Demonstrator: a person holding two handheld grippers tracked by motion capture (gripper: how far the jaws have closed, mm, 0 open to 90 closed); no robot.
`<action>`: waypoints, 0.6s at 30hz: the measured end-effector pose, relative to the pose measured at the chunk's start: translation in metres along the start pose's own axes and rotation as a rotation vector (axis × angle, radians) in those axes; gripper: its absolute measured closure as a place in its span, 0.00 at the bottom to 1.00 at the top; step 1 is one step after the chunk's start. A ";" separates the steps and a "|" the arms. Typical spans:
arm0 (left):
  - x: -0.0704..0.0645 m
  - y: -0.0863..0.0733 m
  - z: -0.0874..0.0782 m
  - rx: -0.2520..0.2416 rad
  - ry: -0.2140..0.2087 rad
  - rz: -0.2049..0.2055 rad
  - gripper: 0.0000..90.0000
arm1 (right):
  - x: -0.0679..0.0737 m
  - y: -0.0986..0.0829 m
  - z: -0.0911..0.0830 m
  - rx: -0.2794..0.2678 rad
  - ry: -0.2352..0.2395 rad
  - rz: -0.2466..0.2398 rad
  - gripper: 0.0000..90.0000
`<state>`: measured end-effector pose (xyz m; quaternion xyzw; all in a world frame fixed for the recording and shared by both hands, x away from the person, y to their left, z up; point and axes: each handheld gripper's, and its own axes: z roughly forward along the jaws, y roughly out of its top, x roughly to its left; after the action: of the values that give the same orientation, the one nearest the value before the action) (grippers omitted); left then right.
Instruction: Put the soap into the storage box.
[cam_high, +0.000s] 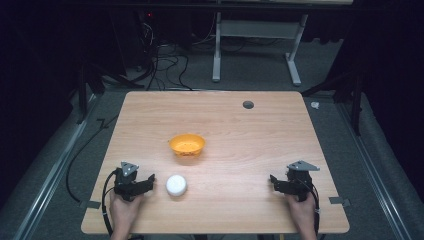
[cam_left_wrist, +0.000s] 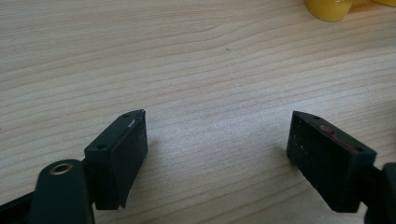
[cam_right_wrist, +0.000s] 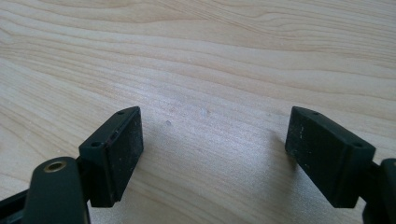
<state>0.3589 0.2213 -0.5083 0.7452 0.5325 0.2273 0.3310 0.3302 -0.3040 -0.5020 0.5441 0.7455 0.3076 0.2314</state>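
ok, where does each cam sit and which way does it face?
High view: above the person's side, looking forward and down on the table; shows both hands, left tool, right tool, orange bowl, white round object.
Left gripper view: rides the left tool, jaws apart over bare wood.
Right gripper view: rides the right tool, jaws apart over wood.
Shared: the bowl appears in the high and left gripper views.
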 end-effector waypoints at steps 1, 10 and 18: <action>0.000 0.000 0.000 0.000 0.000 0.000 0.23 | 0.000 0.000 0.000 0.000 0.000 0.000 0.22; 0.000 0.000 0.000 0.001 0.000 -0.003 0.23 | 0.000 0.000 0.000 -0.001 0.001 -0.004 0.22; -0.001 0.000 0.000 0.001 0.002 -0.008 0.23 | 0.000 0.000 0.000 -0.001 0.000 -0.008 0.22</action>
<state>0.3589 0.2203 -0.5082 0.7430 0.5360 0.2262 0.3309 0.3304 -0.3041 -0.5021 0.5409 0.7475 0.3072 0.2329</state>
